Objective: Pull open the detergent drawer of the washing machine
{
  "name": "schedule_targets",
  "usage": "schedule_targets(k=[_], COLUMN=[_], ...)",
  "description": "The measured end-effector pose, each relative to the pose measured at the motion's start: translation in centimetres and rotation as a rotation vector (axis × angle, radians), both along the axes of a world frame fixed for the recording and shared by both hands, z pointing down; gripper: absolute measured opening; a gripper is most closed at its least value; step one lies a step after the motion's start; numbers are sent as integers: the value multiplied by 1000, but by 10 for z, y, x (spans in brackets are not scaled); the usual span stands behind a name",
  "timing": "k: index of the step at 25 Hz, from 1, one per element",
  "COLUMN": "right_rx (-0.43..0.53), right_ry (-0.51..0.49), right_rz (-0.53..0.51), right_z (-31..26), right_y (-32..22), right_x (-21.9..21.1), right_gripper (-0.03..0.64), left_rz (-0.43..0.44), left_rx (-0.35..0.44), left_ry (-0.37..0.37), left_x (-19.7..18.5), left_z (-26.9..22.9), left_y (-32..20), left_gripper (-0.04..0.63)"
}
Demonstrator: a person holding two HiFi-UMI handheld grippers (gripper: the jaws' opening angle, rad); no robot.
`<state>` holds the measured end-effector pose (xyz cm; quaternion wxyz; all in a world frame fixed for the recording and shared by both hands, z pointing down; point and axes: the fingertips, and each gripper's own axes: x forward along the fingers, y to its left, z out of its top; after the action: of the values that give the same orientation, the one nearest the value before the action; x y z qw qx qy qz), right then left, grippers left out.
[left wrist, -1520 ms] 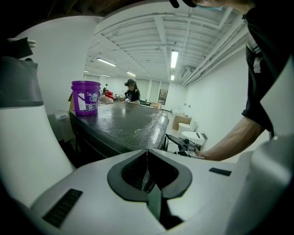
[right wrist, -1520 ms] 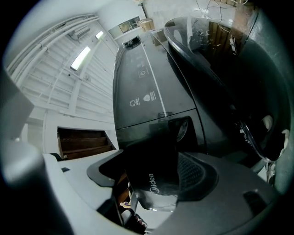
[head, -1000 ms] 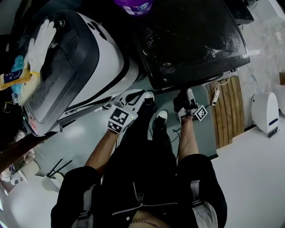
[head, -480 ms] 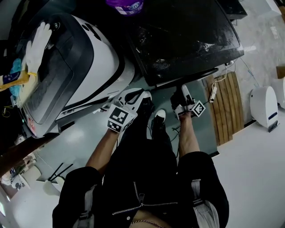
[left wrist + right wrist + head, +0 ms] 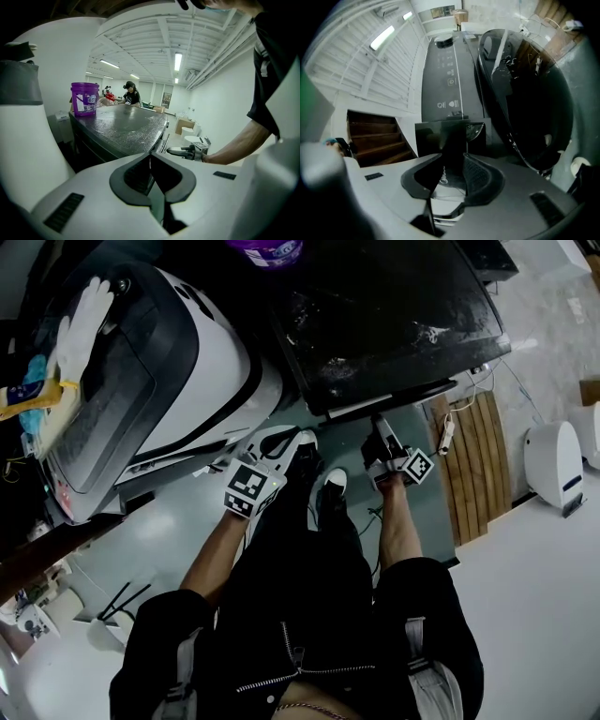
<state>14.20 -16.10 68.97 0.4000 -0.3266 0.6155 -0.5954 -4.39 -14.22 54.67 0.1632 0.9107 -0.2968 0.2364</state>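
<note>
Since the earlier frame the right gripper [image 5: 379,435] has rolled a little and nosed up to the front of the washing machine [image 5: 394,315], which stands at twelve o'clock from the person. Its jaws are closing, now narrow, with the front lip of the detergent drawer [image 5: 431,136] between them, apparently to get a hold for the pull. The drawer looks not yet drawn out. The left gripper [image 5: 150,157] hangs at nine o'clock of the right, jaws together and empty, likely kept clear.
</note>
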Motion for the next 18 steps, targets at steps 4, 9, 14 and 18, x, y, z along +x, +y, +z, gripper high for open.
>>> schedule_targets(k=[4, 9, 14, 18], right_rx=[-111, -239, -272, -278], right_ry=[161, 156, 139, 115], right_rz=[-82, 6, -5, -8], right_z=[23, 53, 60, 65], right_y=[4, 10, 3, -3], right_x=[-12, -4, -17, -25], right_gripper=[149, 153, 137, 128], left_rz=[3, -4, -23, -35], left_rx=[-1, 1, -4, -6], left_ry=[6, 8, 1, 3], left_x=[3, 0, -11, -17], left_z=[-1, -3, -1, 0], left_y=[3, 3, 2, 2], left_gripper=[23, 21, 21, 22])
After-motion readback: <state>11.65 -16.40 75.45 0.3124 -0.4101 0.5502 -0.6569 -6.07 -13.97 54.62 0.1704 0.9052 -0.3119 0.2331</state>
